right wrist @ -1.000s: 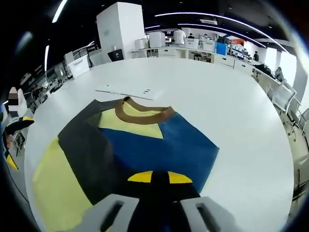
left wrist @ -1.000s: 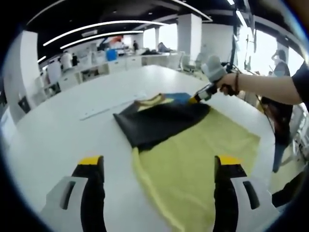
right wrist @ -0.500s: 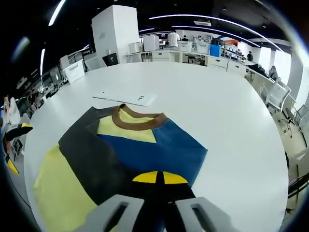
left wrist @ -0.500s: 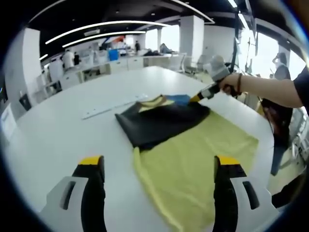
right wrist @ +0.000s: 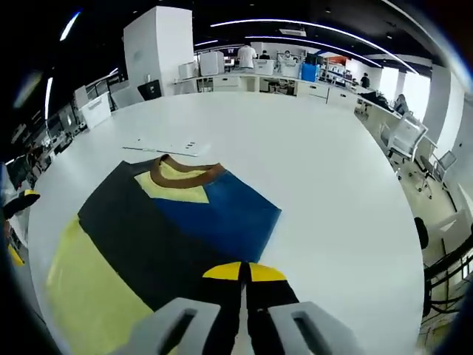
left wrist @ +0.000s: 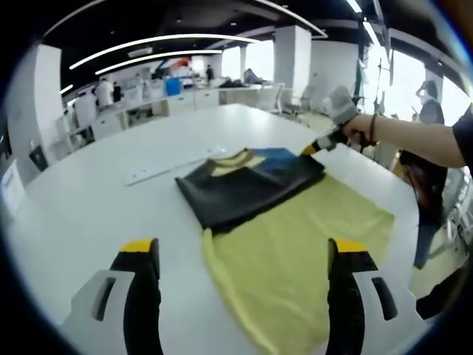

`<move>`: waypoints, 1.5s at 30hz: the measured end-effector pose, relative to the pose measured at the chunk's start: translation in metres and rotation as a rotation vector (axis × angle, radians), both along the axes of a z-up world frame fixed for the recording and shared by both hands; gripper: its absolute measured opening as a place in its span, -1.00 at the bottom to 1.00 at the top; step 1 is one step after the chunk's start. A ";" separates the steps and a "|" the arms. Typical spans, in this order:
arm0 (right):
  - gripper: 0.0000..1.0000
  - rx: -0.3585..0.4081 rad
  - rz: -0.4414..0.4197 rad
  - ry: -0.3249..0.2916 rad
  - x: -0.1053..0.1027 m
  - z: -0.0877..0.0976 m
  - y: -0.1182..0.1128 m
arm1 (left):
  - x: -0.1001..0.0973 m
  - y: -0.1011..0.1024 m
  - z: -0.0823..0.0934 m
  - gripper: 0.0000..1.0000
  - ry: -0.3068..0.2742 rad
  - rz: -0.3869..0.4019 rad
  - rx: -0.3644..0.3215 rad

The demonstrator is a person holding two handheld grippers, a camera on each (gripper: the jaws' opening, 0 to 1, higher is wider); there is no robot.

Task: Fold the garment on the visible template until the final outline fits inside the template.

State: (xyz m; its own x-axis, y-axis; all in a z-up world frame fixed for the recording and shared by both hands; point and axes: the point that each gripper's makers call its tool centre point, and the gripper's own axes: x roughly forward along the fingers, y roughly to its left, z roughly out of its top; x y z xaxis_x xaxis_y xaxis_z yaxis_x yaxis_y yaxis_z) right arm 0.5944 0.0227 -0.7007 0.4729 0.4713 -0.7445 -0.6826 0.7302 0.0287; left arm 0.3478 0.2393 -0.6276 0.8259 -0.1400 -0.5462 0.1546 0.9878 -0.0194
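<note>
A yellow shirt (left wrist: 295, 248) lies on the white table (left wrist: 81, 200) with its black part (left wrist: 236, 188) folded across the top; a blue panel (right wrist: 222, 211) and brown collar (right wrist: 185, 168) show beside it. My left gripper (left wrist: 244, 248) hovers open over the shirt's near hem, holding nothing. My right gripper (right wrist: 240, 272) is shut on the black fold's edge; in the left gripper view a hand holds the right gripper (left wrist: 319, 144) at the shirt's far right corner. The left gripper (right wrist: 15, 225) peeks in at the right gripper view's left edge. A white template strip (left wrist: 164, 167) lies beyond the collar.
The table's edge (left wrist: 403, 196) runs close to the shirt on the right, where a person's arm (left wrist: 414, 137) reaches in. Chairs (right wrist: 403, 137) stand past the far rim. Desks, a white column (right wrist: 151, 52) and people line the background.
My right gripper has pulled the black fold outward toward the table's right edge, so more of the blue panel shows. The left gripper has stayed open in place.
</note>
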 end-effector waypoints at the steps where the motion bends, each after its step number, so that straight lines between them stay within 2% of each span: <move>1: -1.00 0.002 -0.007 0.005 -0.002 0.000 -0.002 | 0.000 0.000 0.000 0.81 0.001 0.000 0.000; 10: -1.00 0.008 -0.048 0.022 -0.010 -0.010 -0.009 | 0.000 0.002 0.000 0.82 0.000 0.003 0.003; 18: -1.00 -0.001 -0.045 0.022 -0.011 -0.013 -0.008 | -0.002 0.002 -0.001 0.82 0.006 0.004 0.005; 22: -1.00 -0.017 -0.040 -0.009 -0.008 -0.012 -0.010 | -0.003 0.003 -0.001 0.83 0.008 0.006 0.006; 25: -0.78 0.049 -0.078 -0.016 -0.005 -0.001 -0.006 | -0.003 0.003 0.000 0.83 0.006 0.009 0.007; 31: -0.37 0.097 -0.066 -0.029 -0.010 0.019 -0.002 | -0.006 0.002 0.005 0.87 0.004 0.007 0.009; 45: 0.05 0.100 0.049 0.001 -0.069 0.040 -0.008 | -0.020 0.006 0.010 0.91 0.004 0.014 0.010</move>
